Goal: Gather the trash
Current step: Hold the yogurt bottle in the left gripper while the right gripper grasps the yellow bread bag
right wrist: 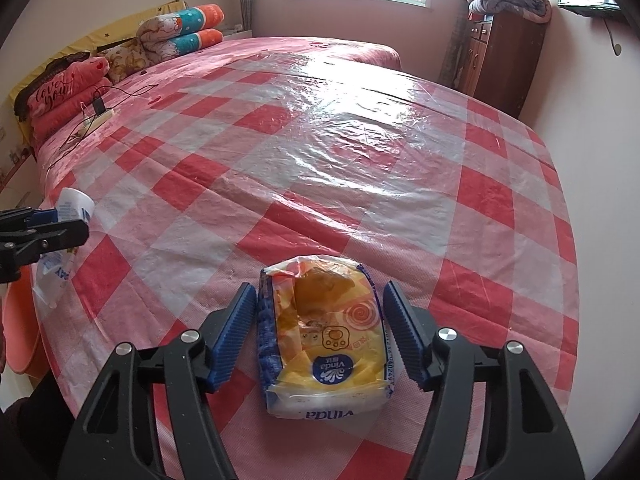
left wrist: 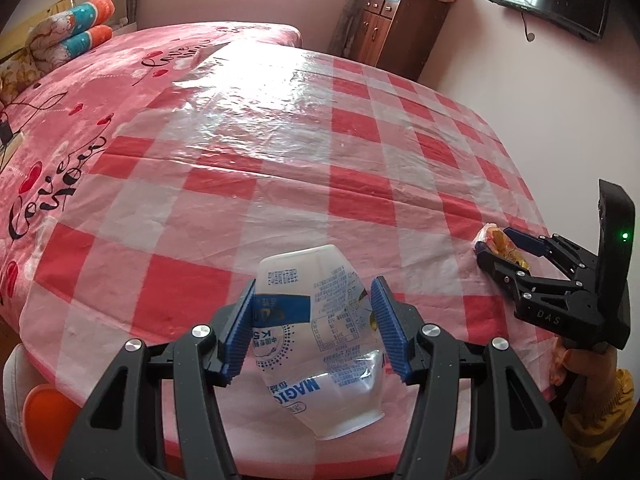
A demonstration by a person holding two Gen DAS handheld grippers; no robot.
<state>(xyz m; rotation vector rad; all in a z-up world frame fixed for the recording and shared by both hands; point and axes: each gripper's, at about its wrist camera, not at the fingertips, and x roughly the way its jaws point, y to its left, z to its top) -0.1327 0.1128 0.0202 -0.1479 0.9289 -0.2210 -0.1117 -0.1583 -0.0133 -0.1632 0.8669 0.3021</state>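
A crushed clear plastic bottle with a white and blue label [left wrist: 320, 328] lies on the red-checked plastic sheet [left wrist: 304, 168] near the bed's front edge. My left gripper [left wrist: 314, 316] is open with its blue pads on either side of the bottle, not pressing it. The bottle also shows at the left edge of the right wrist view [right wrist: 64, 240]. A yellow Vinda tissue pack [right wrist: 324, 340] lies on the sheet. My right gripper [right wrist: 320, 332] is open around it, with gaps on both sides. In the left wrist view the right gripper [left wrist: 496, 248] straddles the pack [left wrist: 494, 240].
An orange bin [left wrist: 44, 424] stands on the floor below the bed's front left edge, also in the right wrist view [right wrist: 20, 332]. Pillows and rolled quilts [right wrist: 176, 28] and a power strip with cables [right wrist: 96, 114] lie at the bed's head. A wooden cabinet [right wrist: 500, 56] stands by the far wall.
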